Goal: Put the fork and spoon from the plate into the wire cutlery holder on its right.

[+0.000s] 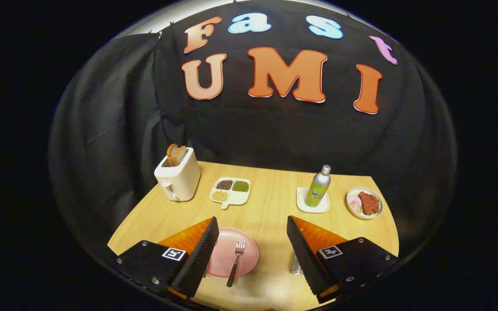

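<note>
1. Fingers of the gripper (252, 255) are spread wide, holding nothing.
2. Below and between them lies the metal fork with dark handle (235, 262) on the round pink plate (249, 255), tines pointing away.
3. Spoon: cannot tell.

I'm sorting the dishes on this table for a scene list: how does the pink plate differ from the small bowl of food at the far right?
The pink plate lies between the open gripper's fingers; the bowl sits far beyond the right finger. The plate is pink, flat and wider; the bowl is pale with a raised rim. The plate holds a fork; the bowl holds food. Both are round and rest on the wooden table.
</note>
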Tool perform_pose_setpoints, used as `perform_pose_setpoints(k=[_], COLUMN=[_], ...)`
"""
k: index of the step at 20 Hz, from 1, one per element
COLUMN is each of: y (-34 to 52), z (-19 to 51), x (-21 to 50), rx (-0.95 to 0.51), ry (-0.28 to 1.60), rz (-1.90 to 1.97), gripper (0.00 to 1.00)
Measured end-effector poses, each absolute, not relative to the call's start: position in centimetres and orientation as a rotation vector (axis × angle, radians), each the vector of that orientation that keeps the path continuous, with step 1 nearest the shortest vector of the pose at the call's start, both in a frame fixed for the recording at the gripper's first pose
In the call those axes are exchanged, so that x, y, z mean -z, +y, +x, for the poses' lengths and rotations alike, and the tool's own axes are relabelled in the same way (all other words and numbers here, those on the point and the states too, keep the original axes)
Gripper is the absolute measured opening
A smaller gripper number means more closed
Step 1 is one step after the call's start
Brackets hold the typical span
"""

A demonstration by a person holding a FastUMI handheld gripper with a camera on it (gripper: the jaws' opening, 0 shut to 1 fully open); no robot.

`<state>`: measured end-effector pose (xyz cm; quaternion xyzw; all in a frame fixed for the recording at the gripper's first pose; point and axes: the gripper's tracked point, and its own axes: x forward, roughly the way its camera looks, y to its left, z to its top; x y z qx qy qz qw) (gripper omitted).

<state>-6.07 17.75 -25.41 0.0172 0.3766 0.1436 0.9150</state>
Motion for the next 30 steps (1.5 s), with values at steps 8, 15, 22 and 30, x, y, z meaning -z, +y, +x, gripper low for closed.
perform_pose_setpoints(k=[8,15,22,30], y=[21.8,22.7,22.7,23.1], z=[-10.9,-14.4,-15.8,-16.8], x=[35.3,42.0,46.4,47.9], rx=[-0.378,-0.371,-0.338,-0.326], ry=[1.099,1.329,1.455,1.524], rz=[0.013,-0.034,-0.083,-0.105], gripper=[0.85,0.73,0.44,0.19])
